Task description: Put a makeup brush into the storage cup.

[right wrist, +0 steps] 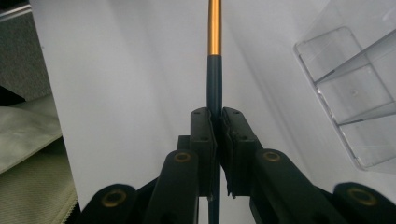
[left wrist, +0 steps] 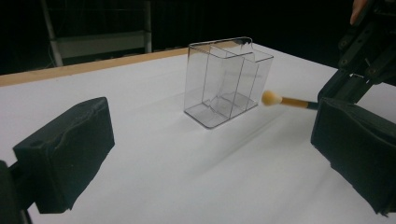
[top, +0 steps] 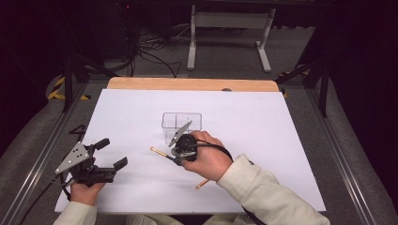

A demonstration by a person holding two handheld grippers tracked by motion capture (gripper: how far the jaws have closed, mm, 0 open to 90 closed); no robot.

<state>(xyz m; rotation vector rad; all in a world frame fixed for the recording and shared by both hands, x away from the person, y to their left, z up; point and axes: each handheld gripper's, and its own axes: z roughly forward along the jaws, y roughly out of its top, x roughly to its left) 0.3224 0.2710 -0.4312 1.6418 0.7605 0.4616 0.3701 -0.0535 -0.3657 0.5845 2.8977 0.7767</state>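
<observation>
A clear plastic organizer (top: pixel 182 123) with several compartments stands upright near the middle of the white sheet (top: pixel 263 140). Just in front of it my right gripper (top: pixel 179 155) is shut on a makeup brush (top: pixel 158 152). The brush's pale tip points left and its tan handle end sticks out under the hand. In the right gripper view the pads (right wrist: pixel 216 116) pinch the brush's dark stem (right wrist: pixel 214 70) below the gold band, with the organizer (right wrist: pixel 355 93) to the right. My left gripper (top: pixel 112 153) rests open at the sheet's left. The brush tip (left wrist: pixel 272 98) hovers beside the organizer (left wrist: pixel 224 81).
A wooden table edge (top: pixel 192 84) borders the white sheet at the far side. Beyond it stand a white frame (top: pixel 230 21) and cables (top: pixel 150 51) on the grey floor. Metal rails (top: pixel 47 140) run along both sides of the table.
</observation>
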